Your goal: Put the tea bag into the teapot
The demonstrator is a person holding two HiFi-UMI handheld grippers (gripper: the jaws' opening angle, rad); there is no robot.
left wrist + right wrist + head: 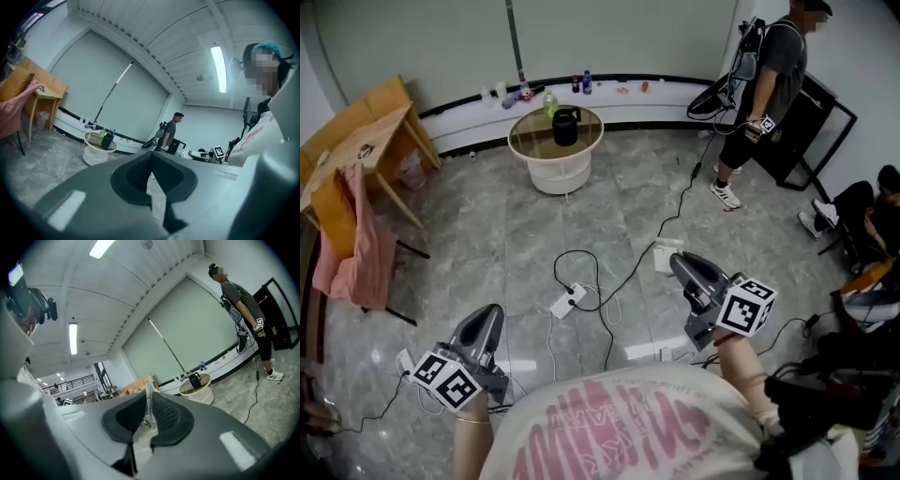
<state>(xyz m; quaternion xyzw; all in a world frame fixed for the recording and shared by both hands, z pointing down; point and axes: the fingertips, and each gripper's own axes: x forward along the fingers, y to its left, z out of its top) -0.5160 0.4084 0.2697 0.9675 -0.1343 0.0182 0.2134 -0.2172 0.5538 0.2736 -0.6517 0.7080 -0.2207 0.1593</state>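
The black teapot (566,126) stands on a round glass-topped table (528,142) far across the room. It also shows small in the left gripper view (107,140) and in the right gripper view (194,380). My right gripper (680,263) points level toward the table, and its jaws are shut on a thin white tea bag (149,407) that stands upright between the pads. My left gripper (488,315) is held low at the left, jaws together with nothing between them (151,157).
Black cables and a white power strip (567,301) lie on the grey floor between me and the table. A wooden desk (358,141) and a chair with pink cloth (356,248) stand at the left. A person (764,89) stands back right. Bottles line the wall ledge (581,84).
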